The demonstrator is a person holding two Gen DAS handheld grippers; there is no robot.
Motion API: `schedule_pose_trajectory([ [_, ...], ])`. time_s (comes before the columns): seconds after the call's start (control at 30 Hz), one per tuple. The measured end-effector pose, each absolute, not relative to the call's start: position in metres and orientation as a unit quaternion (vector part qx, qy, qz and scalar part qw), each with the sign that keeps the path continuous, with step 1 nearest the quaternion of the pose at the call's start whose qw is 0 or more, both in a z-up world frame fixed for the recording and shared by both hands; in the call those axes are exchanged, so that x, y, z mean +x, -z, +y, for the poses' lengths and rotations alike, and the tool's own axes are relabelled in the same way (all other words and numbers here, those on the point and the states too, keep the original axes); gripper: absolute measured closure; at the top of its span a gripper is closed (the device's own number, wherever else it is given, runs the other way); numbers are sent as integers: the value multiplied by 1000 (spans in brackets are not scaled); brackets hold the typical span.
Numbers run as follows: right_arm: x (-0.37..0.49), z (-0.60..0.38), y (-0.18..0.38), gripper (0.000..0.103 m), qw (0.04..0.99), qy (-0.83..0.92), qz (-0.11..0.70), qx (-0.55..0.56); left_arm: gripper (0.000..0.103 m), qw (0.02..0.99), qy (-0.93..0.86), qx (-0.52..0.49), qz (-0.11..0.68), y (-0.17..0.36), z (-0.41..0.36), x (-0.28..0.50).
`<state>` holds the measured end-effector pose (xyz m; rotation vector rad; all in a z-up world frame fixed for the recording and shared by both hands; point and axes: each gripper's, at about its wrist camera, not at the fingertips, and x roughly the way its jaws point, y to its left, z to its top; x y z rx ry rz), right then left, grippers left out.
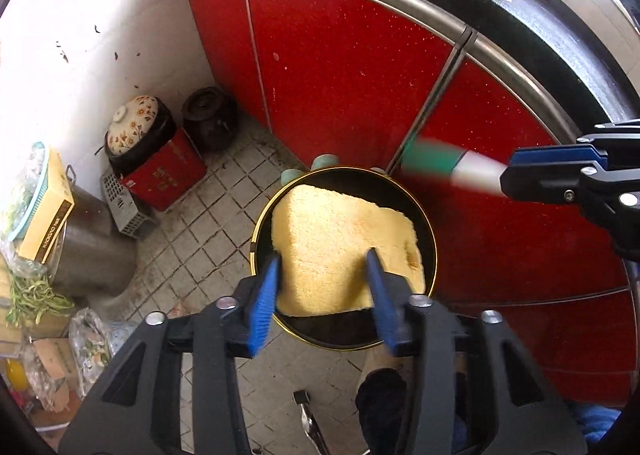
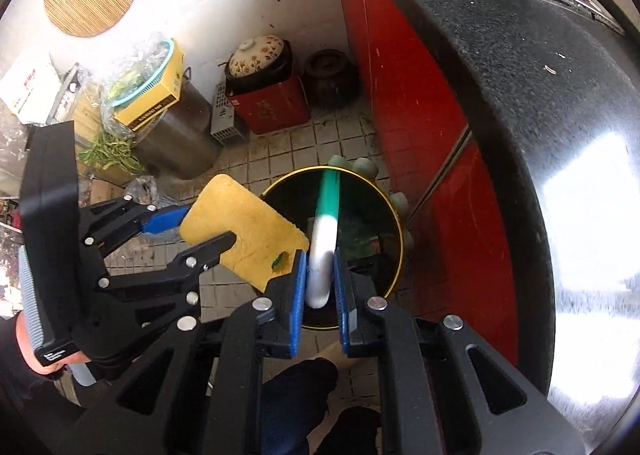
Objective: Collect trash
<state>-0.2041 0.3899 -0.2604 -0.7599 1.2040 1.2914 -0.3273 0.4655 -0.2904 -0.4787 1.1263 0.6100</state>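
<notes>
A: Over the bin (image 1: 344,255), from the left wrist: the left claw (image 1: 320,287) stands part open, pads clear of the sponge (image 1: 348,251), which looks let go above the mouth. Off to the right, the right claw (image 1: 508,179) carries a blurred tube (image 1: 444,167).

B: Risk?

A: I judge the sponge could catch the rim (it sits toward the near edge) and flop onto the floor (image 1: 208,231).

B: And the right wrist?

A: Here the right claw (image 2: 320,287) has narrow jaws around the tube (image 2: 324,239); whether the pads still press I cannot tell. Its green end points into the bin (image 2: 396,215). The sponge (image 2: 240,227) lies between the left claw's (image 2: 204,231) spread fingers, half outside the rim, so a miss looks likelier. The long tube might tip against the rim and slide out.
</notes>
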Motion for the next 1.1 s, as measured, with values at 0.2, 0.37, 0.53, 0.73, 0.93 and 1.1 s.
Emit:
schedule_pose_trajectory([
  [0.2, -203, 377, 235, 39, 588, -556, 503, -302, 21, 777, -282, -217, 520, 287, 468, -326],
  [0.37, -184, 340, 180, 21, 624, -550, 492, -258, 10, 782, -280, -196, 521, 255, 458, -316],
  [0.53, -141, 258, 104, 8, 712, -480, 462, -223, 7, 805, -275, -151, 504, 182, 423, -287],
  [0.73, -81, 112, 36, 7, 823, -316, 438, -177, 7, 835, -207, -144, 489, 118, 359, -214],
  [0.93, -49, -25, -4, 7, 884, -150, 430, -106, 7, 868, -94, -102, 476, 68, 274, -123],
  [1.1, -40, -112, -11, 7, 898, -62, 435, -31, 7, 888, -36, -21, 458, 42, 199, -75],
])
